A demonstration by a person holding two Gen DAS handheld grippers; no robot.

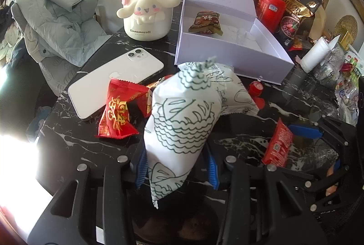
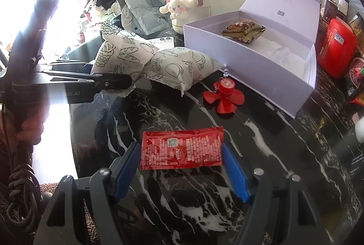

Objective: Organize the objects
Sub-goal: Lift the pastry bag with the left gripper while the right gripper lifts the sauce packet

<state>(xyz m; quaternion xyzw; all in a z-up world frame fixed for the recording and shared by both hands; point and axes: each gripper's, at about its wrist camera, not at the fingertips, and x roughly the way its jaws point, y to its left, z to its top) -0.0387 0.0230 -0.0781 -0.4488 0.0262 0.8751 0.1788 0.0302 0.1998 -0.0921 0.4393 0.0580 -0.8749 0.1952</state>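
Note:
A white bread packet with green drawings [image 1: 182,126] stands tilted between the blue pads of my left gripper [image 1: 177,169], which is shut on it; the right wrist view shows this packet [image 2: 120,53] at the left gripper [image 2: 113,82]. A second white packet [image 1: 232,88] lies behind it on the black marble table [image 2: 204,210]. My right gripper [image 2: 180,154] is shut on a red ketchup packet [image 2: 182,149], held by its two short ends. The open white box [image 1: 227,56] holds a brown snack packet [image 1: 206,21]. A red candy packet [image 1: 118,113] lies beside a white phone [image 1: 113,81].
A red flower-shaped toy [image 2: 224,99] sits in front of the box. A cream Cinnamoroll bottle [image 1: 147,6] stands behind the phone. A grey jacket [image 1: 56,12] hangs over a chair at the left. A red tin [image 1: 271,9], jars and bags crowd the right edge.

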